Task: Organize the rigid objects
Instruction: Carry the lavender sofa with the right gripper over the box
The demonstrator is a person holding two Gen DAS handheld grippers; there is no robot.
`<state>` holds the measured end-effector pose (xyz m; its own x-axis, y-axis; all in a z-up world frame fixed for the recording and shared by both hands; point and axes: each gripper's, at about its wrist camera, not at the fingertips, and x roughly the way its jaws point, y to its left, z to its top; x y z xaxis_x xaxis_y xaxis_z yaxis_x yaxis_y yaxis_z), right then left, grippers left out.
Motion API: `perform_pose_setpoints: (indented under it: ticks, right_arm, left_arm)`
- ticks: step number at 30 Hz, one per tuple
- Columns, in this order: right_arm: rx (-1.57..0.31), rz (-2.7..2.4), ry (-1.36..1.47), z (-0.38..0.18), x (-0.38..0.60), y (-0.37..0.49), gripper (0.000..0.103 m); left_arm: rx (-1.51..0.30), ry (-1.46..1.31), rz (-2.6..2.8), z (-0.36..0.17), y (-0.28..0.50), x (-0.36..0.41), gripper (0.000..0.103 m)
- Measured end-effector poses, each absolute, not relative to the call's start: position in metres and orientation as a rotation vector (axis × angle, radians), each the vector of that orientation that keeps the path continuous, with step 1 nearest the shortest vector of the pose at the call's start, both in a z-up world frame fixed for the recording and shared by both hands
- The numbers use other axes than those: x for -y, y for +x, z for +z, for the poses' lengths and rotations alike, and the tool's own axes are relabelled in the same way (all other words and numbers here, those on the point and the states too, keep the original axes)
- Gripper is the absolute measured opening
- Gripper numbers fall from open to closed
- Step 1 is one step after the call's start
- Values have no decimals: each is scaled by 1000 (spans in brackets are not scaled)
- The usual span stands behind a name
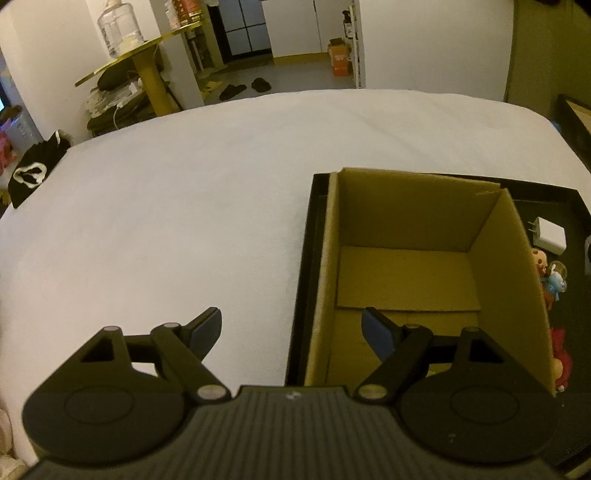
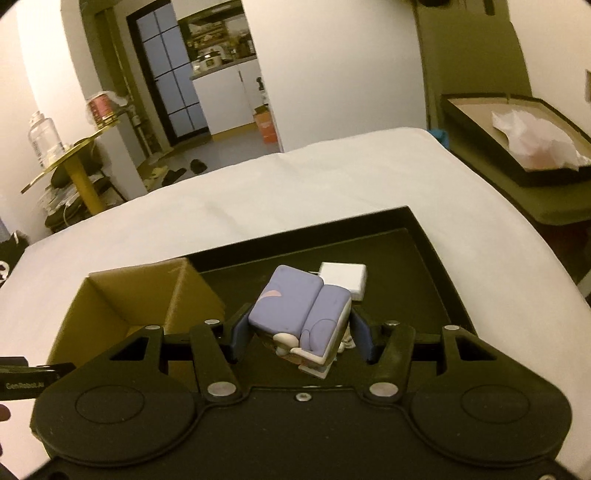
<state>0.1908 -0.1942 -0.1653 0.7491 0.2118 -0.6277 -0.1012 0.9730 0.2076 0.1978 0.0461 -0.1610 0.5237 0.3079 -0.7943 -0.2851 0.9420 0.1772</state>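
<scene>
Clamped between the right gripper's [image 2: 301,334] blue pads [image 2: 240,338] is a lilac toy [image 2: 299,314], a blocky figure with a cream underside, held tilted above the black tray [image 2: 432,251]. Just beyond the toy, on the tray floor, lies a white charger [image 2: 347,278]. To the toy's left stands an open cardboard box [image 2: 129,299] at the tray's left end, its far wall level with the toy.

From the left wrist, the left gripper [image 1: 291,334] has its jaws wide apart with nothing between them. One finger hangs over the white sheet [image 1: 166,229], the other over the box [image 1: 406,266], whose floor is bare apart from a loose flap of card. Right of the box, on the tray [image 1: 314,221], the charger [image 1: 550,236] lies with its prongs pointing left. Nearer, close against the box's right wall, sit small colourful figures [image 1: 550,280] and a red one [image 1: 561,350], partly hidden by the wall.

Beyond the bed, a round yellow table [image 1: 147,55] carries a clear water jug [image 1: 120,27], slippers [image 1: 243,88] lie on the floor, and an orange carton [image 1: 340,59] stands by the doorway. At the right of the bed, in the right-wrist view, a second shallow box [image 2: 517,136] holds crumpled white wrapping.
</scene>
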Motion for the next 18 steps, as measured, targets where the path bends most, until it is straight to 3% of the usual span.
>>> perform_pose_setpoints:
  ticks: [13, 18]
  right_arm:
    - [-659, 299, 79, -136, 141, 187, 54]
    - [-662, 358, 51, -126, 124, 185, 54]
  left_arm:
    - [-894, -27, 293, -161, 188, -54, 76]
    - [-910, -63, 262, -166, 189, -60, 52]
